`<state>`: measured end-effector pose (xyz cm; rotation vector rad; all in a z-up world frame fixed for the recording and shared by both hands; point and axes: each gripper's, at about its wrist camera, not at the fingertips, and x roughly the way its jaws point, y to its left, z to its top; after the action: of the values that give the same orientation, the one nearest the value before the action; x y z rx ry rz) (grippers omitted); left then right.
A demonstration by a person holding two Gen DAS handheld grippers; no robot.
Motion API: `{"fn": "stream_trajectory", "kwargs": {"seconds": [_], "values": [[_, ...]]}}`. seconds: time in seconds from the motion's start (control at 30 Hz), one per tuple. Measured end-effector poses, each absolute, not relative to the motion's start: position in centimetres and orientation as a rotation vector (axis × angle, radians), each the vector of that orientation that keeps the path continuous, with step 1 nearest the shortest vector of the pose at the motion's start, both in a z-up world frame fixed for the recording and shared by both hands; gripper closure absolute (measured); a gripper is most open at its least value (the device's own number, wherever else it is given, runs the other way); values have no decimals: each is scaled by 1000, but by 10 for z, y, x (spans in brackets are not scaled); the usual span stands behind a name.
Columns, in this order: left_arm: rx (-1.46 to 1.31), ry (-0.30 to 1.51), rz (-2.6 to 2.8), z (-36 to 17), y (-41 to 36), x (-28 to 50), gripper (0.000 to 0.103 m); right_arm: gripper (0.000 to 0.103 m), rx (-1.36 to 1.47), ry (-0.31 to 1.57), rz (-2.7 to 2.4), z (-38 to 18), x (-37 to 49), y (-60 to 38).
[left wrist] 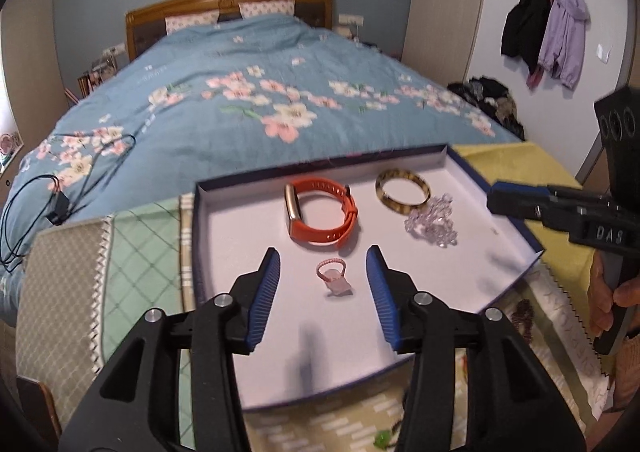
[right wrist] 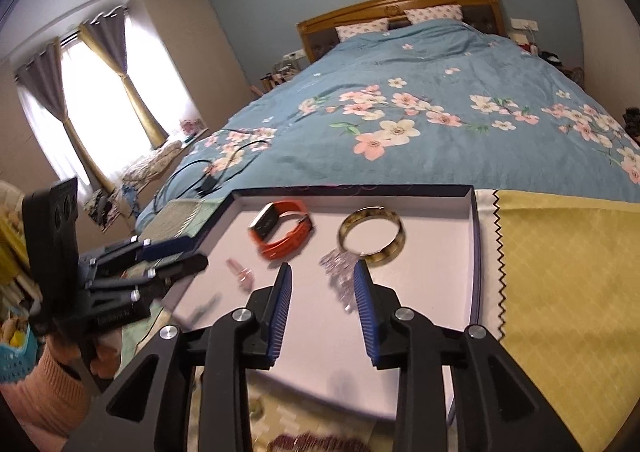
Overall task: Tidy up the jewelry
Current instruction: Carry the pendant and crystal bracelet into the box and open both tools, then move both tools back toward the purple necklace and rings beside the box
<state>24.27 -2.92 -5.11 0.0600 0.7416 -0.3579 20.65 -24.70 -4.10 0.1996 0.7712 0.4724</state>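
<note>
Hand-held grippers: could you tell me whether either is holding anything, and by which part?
Nothing is held. The left hand-held gripper and right hand-held gripper are both open.

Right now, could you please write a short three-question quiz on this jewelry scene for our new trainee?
1. How many pieces lie in the tray?
2. True or false: the orange watch band rests on the bedspread.
3. Which piece sits in line between the open left gripper fingers? A) amber bangle B) pink ring C) crystal bracelet

Key: 1) four; 2) false, it lies in the tray; 3) B, untouched. The right gripper is open too.
</note>
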Motion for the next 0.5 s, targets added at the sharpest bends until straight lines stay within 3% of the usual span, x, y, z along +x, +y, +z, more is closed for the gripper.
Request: {"fn": "stream_trajectory", "kwargs": {"seconds": [0.23, 0.5], "values": [[53, 666, -391, -34, -14, 190, 47, 71, 134, 792, 548, -44, 163, -240], [41, 678, -412, -48, -11, 145, 46, 71, 91, 869, 570, -74, 126, -229]]}}
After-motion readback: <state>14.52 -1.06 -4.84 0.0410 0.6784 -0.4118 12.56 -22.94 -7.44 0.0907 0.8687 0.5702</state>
